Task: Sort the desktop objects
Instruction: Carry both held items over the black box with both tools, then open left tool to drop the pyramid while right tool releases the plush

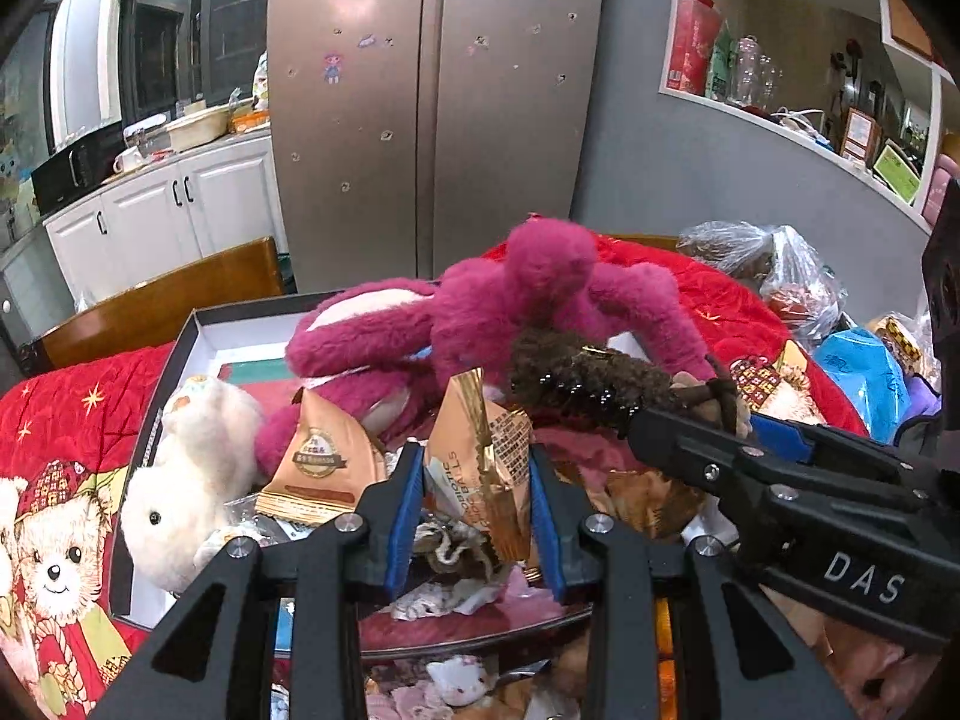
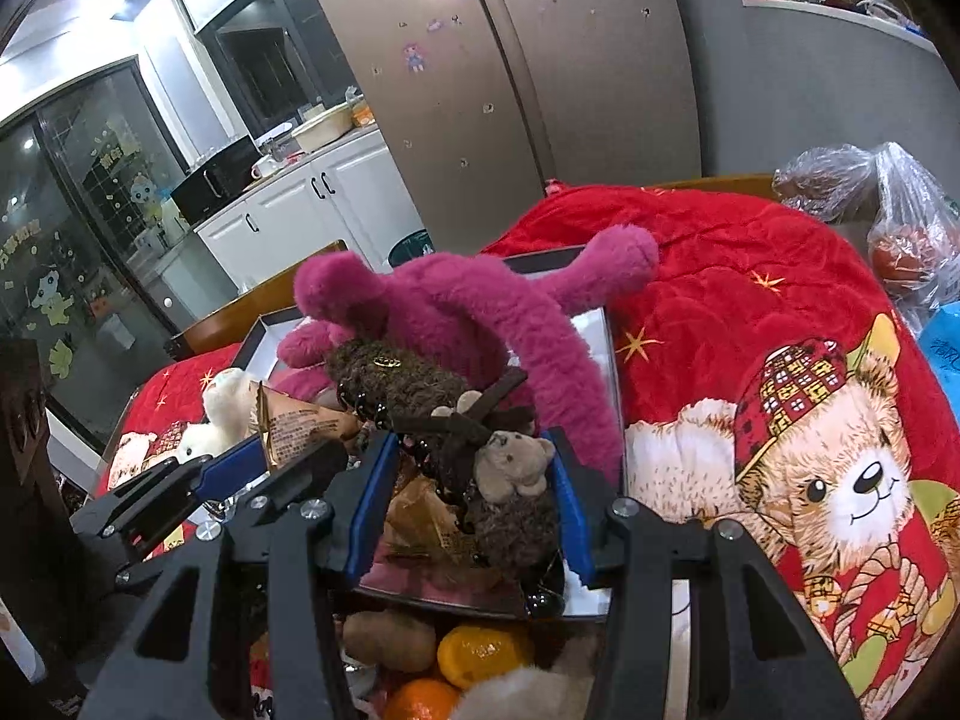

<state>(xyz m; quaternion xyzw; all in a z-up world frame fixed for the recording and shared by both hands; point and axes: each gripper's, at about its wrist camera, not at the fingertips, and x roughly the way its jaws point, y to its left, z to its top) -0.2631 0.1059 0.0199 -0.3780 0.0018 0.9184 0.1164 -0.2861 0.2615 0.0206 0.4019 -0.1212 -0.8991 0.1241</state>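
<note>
- Your left gripper has its fingers clamped on the gold snack packet over the open box; that crinkly foil can slip.
- Your right gripper, fingers clamped on the brown furry hair claw, crowds the pink plush; they can snag.

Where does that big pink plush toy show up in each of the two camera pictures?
Left wrist view: the pink plush toy lies centre, sprawled over the box, behind the gold snack packet.
Right wrist view: pink plush toy centre, behind the brown furry hair clip.
Shared landmark: the silver fridge behind.
</note>
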